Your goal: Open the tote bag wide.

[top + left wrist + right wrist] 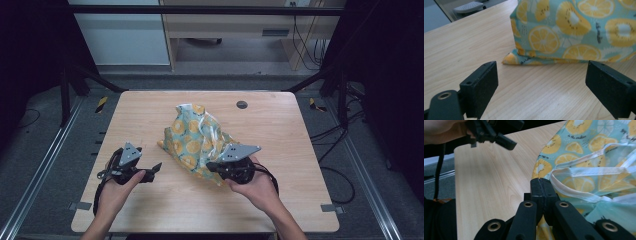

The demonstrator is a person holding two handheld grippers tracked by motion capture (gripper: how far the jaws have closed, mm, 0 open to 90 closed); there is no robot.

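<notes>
A drawstring bag [192, 137] of teal cloth printed with orange and lemon slices lies bunched in the middle of the wooden table [150, 115]. My right gripper [213, 167] is at the bag's near right edge. In the right gripper view its jaws [540, 182] are pressed together, with the bag's white hem [584, 171] running off from their tips and cloth under them. My left gripper [154, 171] hovers left of the bag, its jaws [544, 85] wide apart and empty. They point at the bag's folded bottom corner [511, 58].
A dark round grommet [242, 104] sits in the table top behind the bag. Black frame bars [320, 80] flank the table, and cables lie on the floor at the right. In the right gripper view the left gripper [506, 141] shows at the top left.
</notes>
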